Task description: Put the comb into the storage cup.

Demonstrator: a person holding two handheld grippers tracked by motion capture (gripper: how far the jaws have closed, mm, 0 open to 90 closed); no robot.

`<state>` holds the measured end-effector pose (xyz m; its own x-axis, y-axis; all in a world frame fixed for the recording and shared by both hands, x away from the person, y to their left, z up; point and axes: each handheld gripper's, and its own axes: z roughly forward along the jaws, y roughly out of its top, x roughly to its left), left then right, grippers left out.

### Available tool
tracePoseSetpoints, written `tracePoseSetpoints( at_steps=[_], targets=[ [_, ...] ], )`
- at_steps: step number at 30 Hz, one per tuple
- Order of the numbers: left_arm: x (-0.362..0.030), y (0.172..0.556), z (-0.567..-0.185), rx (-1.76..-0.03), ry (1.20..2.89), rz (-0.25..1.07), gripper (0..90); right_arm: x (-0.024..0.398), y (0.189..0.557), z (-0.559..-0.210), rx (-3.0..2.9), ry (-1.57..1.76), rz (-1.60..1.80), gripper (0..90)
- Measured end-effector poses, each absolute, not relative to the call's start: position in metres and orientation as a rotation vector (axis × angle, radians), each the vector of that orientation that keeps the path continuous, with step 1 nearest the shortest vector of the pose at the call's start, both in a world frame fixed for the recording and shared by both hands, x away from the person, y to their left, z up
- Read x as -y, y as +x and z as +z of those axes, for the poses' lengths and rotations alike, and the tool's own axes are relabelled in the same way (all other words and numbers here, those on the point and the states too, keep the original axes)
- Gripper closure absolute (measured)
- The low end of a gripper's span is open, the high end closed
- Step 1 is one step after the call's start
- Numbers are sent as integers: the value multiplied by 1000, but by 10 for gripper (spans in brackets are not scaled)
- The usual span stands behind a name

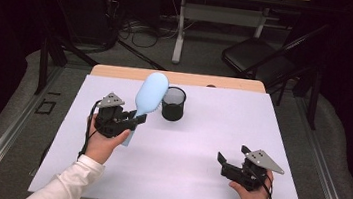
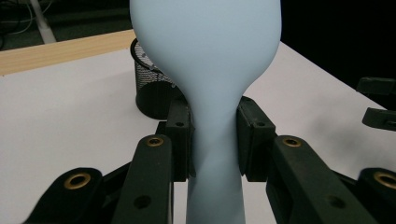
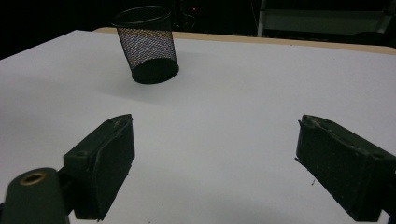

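Tilting up from left gripper (image 1: 134, 119): clamped blue hairbrush (image 1: 151, 94).

High view: you look forward and down from above your side of the white table (image 1: 181, 170), far enough back to take in the floor and a chair beyond.
Left gripper view: you look along the left gripper (image 2: 212, 135), very close, toward the table's far wooden edge; the pale blue brush (image 2: 210, 70) fills the middle.
Right gripper view: you look low across the tabletop past the right gripper (image 3: 215, 163), toward the far edge.
Shared: you see the black mesh cup (image 1: 173, 103) (image 2: 149, 84) (image 3: 148, 44) and the white surface in all three.
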<state>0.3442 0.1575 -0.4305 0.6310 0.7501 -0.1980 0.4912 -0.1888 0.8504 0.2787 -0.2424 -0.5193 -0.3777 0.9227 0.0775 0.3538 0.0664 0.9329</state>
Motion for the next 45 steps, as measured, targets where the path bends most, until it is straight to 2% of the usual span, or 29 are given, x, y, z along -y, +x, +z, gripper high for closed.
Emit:
tracePoseSetpoints(
  at_steps=[45],
  targets=[
    [-129,336,-427,-832,1767,279,702,242,279,-514,-1794,1263,1298,112]
  ],
)
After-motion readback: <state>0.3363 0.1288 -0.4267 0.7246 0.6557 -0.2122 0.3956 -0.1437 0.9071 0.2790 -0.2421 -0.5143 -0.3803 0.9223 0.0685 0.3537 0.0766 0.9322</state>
